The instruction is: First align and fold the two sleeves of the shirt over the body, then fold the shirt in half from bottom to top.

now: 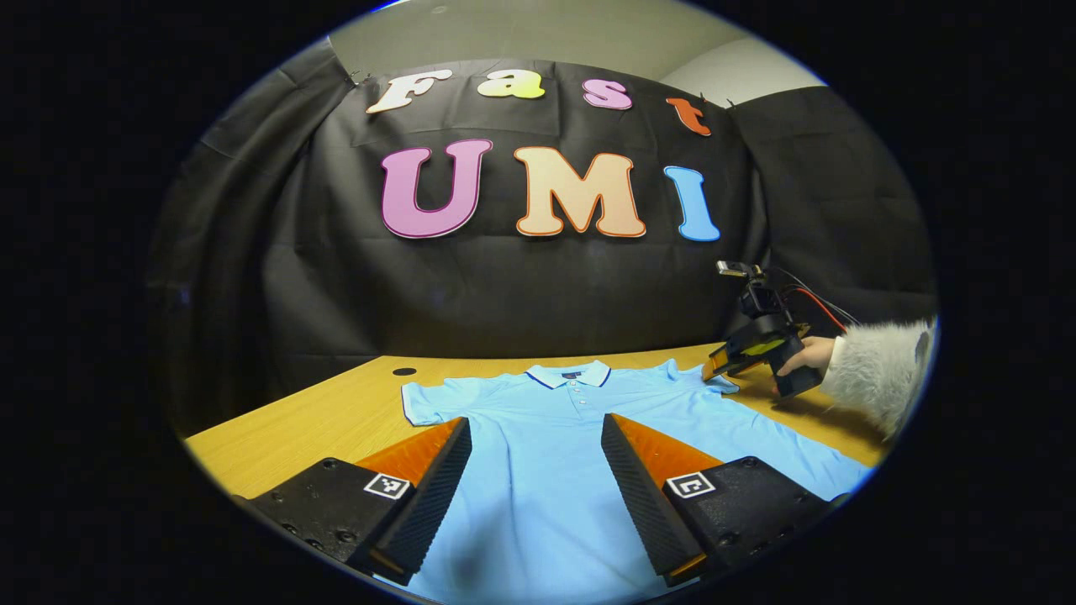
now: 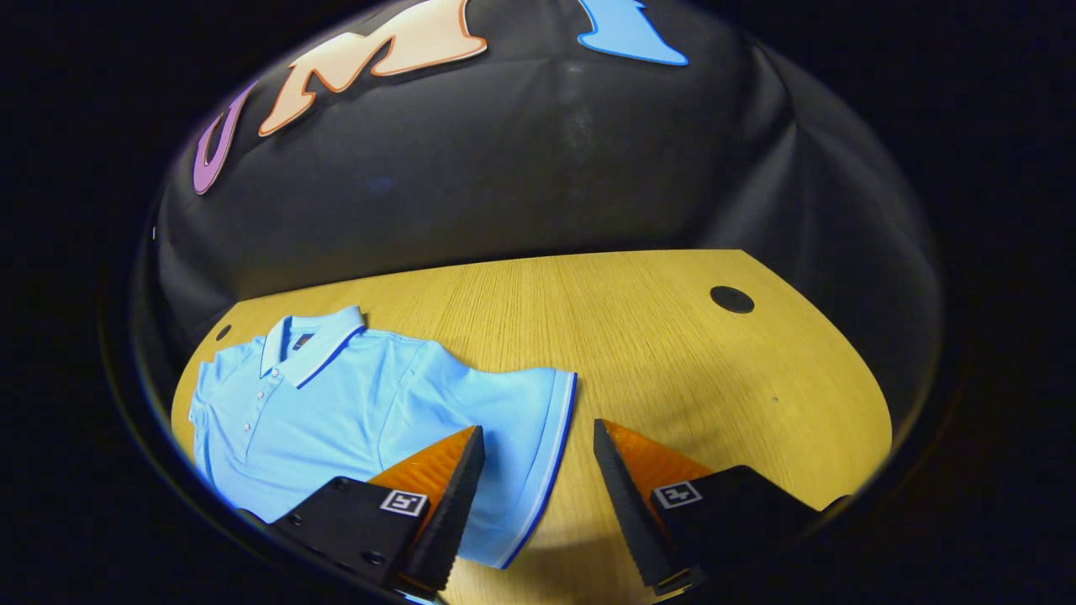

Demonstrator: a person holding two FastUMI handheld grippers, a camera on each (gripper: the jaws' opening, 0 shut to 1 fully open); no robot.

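A light blue polo shirt point(image 1: 538, 470) lies flat on the wooden table point(image 1: 336, 412), collar away from me, both short sleeves spread outward. My left gripper point(image 1: 536, 428) hovers open over the shirt's body, nothing between its fingers. In the left gripper view the right gripper point(image 1: 714, 365), held by a hand in a fluffy white sleeve point(image 1: 878, 370), sits at the shirt's right sleeve. In the right gripper view that gripper point(image 2: 538, 437) is open, straddling the white-and-navy cuff of the sleeve point(image 2: 521, 420), with the shirt point(image 2: 319, 403) stretching off to the left.
The wooden table point(image 2: 639, 336) has a round dark hole point(image 2: 731, 299) off to the right and another point(image 1: 404, 370) near the shirt's left sleeve. Black cloth hangs close behind the table's far edge. Bare wood lies right of the sleeve.
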